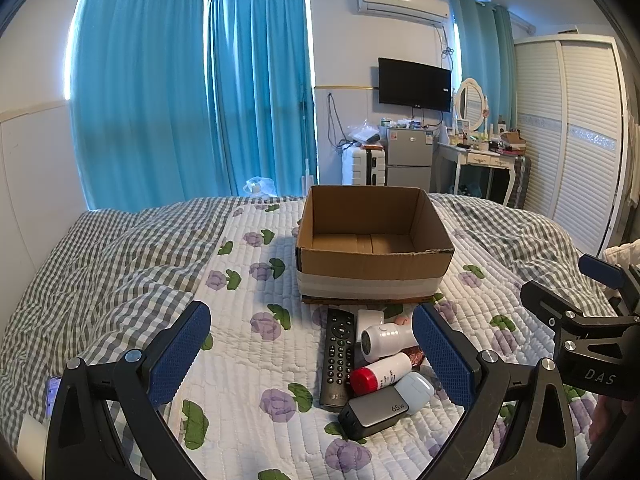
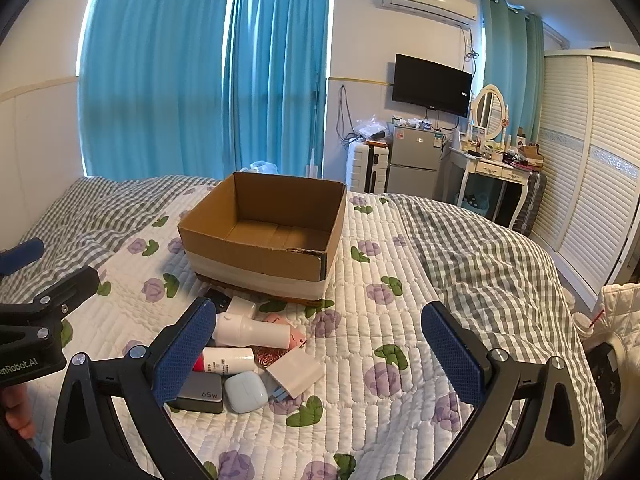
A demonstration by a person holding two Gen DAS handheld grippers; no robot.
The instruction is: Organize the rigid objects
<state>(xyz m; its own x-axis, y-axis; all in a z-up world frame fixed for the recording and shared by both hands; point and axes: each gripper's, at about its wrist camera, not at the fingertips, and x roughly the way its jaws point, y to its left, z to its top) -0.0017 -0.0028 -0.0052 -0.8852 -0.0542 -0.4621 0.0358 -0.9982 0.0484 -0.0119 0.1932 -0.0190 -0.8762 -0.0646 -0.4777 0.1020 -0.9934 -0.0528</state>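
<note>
An empty open cardboard box (image 1: 374, 270) (image 2: 264, 264) stands on the quilted bed. In front of it lies a cluster: a black remote (image 1: 338, 356), a white handheld device (image 1: 386, 340) (image 2: 256, 330), a white tube with a red cap (image 1: 380, 376) (image 2: 228, 360), a grey 65W charger (image 1: 374, 414) (image 2: 200, 394), a pale blue earbud case (image 1: 416, 390) (image 2: 245, 392) and a white plug adapter (image 2: 296, 372). My left gripper (image 1: 312, 360) is open above the cluster. My right gripper (image 2: 320, 360) is open, with the cluster at its left finger.
A flower-print quilt (image 1: 256, 280) covers the middle of the bed, grey checked bedding on both sides. Blue curtains, a wall TV, fridge, suitcase, dressing table and white wardrobe stand beyond the bed. A phone (image 1: 52, 394) lies at the left edge.
</note>
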